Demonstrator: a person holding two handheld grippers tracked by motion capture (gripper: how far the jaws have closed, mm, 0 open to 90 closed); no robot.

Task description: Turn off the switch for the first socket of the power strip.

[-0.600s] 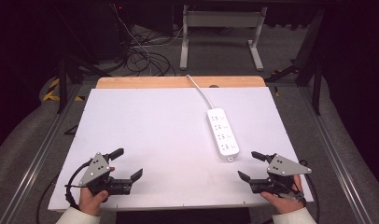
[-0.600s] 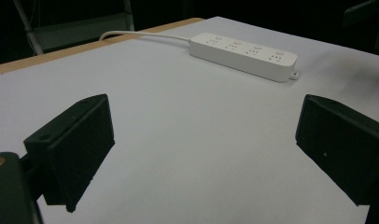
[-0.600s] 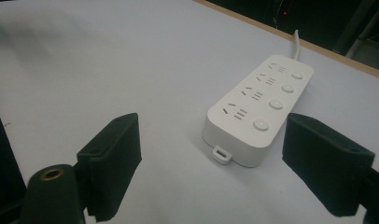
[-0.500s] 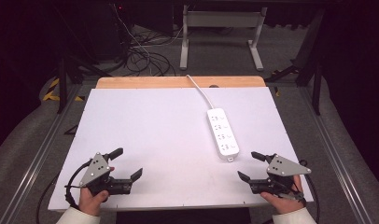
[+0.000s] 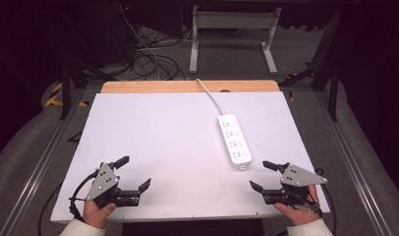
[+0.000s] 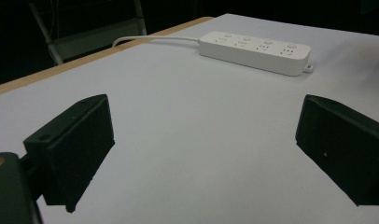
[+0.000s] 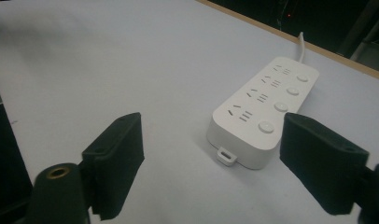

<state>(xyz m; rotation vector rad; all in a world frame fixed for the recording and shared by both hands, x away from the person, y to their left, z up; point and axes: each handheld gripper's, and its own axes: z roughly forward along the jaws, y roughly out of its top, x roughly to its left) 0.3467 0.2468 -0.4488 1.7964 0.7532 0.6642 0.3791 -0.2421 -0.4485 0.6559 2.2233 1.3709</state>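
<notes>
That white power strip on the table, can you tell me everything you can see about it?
The power strip is a long, flat, white block, plastic by the look of it, with rounded corners. Its top has four socket groups in a row, each with a round button beside it, and a small tab juts from its near end. It lies flat on the white table, right of centre, nothing plugged in. Its white cord runs from the far end over the table's wooden back edge. Nothing else touches it.

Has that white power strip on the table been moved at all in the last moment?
No. The power strip lies in the same spot, its cord running to the table's wooden far edge as before, and both grippers sit apart from it.
</notes>
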